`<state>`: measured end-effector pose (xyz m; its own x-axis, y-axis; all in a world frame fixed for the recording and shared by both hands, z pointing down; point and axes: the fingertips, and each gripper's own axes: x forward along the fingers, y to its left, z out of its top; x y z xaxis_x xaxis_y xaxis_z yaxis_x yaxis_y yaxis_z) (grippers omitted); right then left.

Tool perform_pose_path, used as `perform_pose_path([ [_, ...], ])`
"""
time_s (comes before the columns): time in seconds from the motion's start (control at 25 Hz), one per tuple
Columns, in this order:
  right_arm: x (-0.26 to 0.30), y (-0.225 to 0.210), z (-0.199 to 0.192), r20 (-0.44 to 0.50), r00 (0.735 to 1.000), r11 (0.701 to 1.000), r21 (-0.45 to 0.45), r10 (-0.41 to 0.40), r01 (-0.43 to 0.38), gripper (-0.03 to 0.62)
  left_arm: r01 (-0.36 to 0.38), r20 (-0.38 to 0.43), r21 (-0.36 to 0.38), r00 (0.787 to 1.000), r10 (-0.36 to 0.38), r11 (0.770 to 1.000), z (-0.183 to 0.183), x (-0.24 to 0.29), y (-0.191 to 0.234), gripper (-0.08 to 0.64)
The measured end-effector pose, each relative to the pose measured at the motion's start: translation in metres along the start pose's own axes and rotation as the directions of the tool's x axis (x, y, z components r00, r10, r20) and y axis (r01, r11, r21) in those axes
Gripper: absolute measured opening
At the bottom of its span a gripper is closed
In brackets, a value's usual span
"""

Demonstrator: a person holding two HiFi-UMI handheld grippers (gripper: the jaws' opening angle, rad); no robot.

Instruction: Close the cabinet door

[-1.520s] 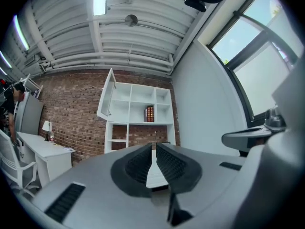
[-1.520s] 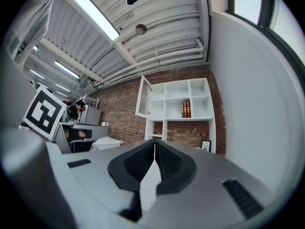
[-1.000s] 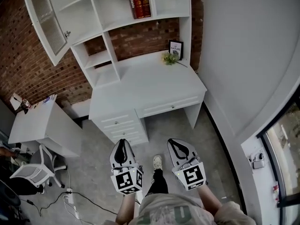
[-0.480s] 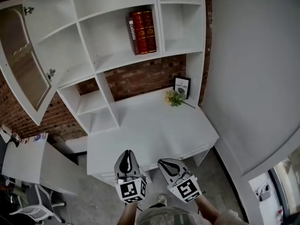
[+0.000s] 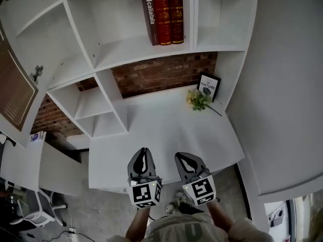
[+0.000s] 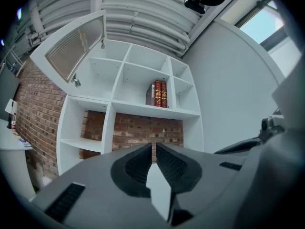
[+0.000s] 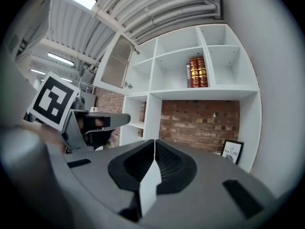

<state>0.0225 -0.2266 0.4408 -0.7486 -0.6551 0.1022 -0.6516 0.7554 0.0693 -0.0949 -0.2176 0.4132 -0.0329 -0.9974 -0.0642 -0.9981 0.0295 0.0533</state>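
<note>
The gap to the furniture has been closed. A second ago both tongs were held over the floor, well short of the desk (image 5: 166,130); now the left tongs (image 5: 144,151) and the right tongs (image 5: 183,157) are carried side by side above its near part, pointed at the shelf unit (image 5: 103,59) ahead.

Nothing is gripped. The left tongs are drawn almost together, with only a thin slit left between the pads and nothing in it. The right tongs are fully closed on nothing.

The cabinet door (image 5: 14,87) has not been touched. It is swung wide open, high up and far out to the left of the left tongs, and well apart from both. The red books (image 5: 169,14) stand above and ahead of the right tongs.

So only the approach is judged to be done — the closing itself has not been started. A reach upward and to the left is called for, and the left tongs are the better placed. With the pads already together, the door panel could simply be pushed round towards its compartment.
</note>
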Motion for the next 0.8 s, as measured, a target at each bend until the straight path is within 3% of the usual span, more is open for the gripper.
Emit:
perform_pose_path([
  [0.16, 0.013, -0.038, 0.002, 0.046, 0.999, 0.998, 0.055, -0.012, 0.010, 0.018, 0.003, -0.004, 0.024, 1.000, -0.003, 1.000, 0.001, 0.024, -0.016, 0.038],
  [0.28, 0.024, -0.051, 0.007, 0.067, 0.998, 0.999, 0.040, -0.002, -0.001, 0.018, -0.022, -0.005, 0.036, 1.000, 0.022, 0.999, 0.002, 0.038, -0.015, 0.038],
  [0.52, 0.041, -0.057, 0.016, 0.106, 0.994, 0.999, 0.022, 0.035, -0.038, 0.018, -0.020, -0.016, 0.072, 1.000, 0.021, 0.997, -0.003, 0.050, -0.022, 0.038],
  [0.8, 0.061, -0.066, 0.023, 0.121, 0.993, 0.998, 0.063, 0.000, -0.008, 0.018, 0.008, 0.006, 0.056, 1.000, -0.008, 0.998, 0.002, 0.070, -0.010, 0.038],
])
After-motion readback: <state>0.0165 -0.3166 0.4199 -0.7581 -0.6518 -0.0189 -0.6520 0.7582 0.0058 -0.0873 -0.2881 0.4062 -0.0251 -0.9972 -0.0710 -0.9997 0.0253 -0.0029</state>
